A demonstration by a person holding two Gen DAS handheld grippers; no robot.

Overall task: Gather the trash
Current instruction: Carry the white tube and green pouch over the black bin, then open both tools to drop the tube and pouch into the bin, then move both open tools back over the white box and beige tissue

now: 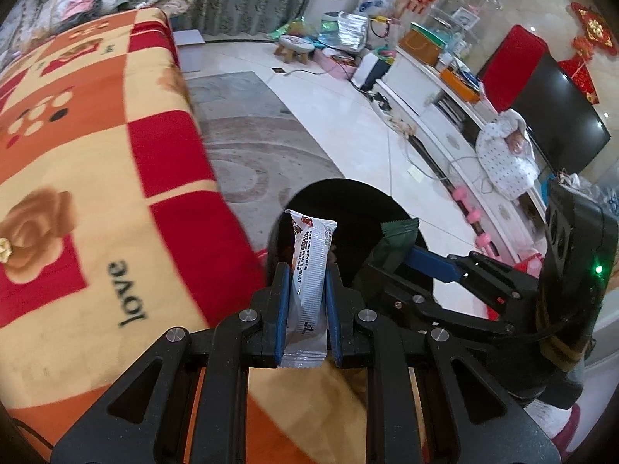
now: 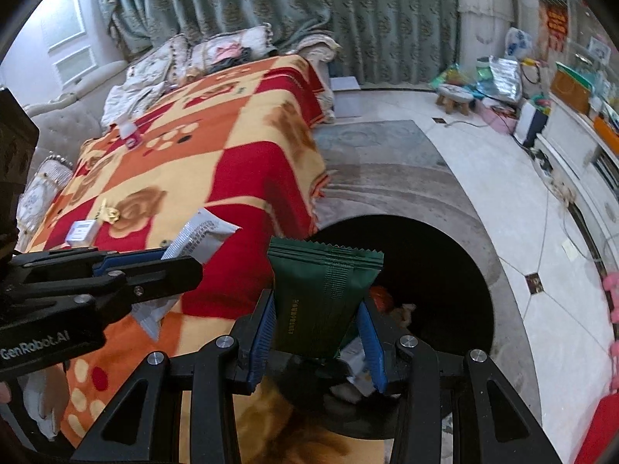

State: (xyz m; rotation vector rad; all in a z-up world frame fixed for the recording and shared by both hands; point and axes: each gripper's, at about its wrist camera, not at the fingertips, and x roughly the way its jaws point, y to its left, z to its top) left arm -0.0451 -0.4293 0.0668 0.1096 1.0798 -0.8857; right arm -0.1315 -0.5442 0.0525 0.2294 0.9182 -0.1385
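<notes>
My left gripper (image 1: 306, 270) is shut on a white and silver snack wrapper (image 1: 309, 266), which stands upright between the blue pads. To its right, my right gripper (image 1: 402, 259) holds a dark green wrapper (image 1: 398, 239). In the right wrist view my right gripper (image 2: 317, 313) is shut on that green wrapper (image 2: 325, 294), and the left gripper (image 2: 170, 259) with its silver wrapper (image 2: 201, 237) reaches in from the left. Both grippers hover by the rim of a black trash bin (image 2: 445, 270), also seen as a dark round opening (image 1: 348, 208), beside the blanket's edge.
A red, orange and yellow blanket (image 2: 201, 162) covers the table, with a small white box (image 2: 81, 232), a gold wrapper (image 2: 110, 214) and a small bottle (image 2: 129, 133) on it. A grey rug (image 1: 247, 147) and tiled floor lie beyond. A TV cabinet (image 1: 445, 108) lines the right wall.
</notes>
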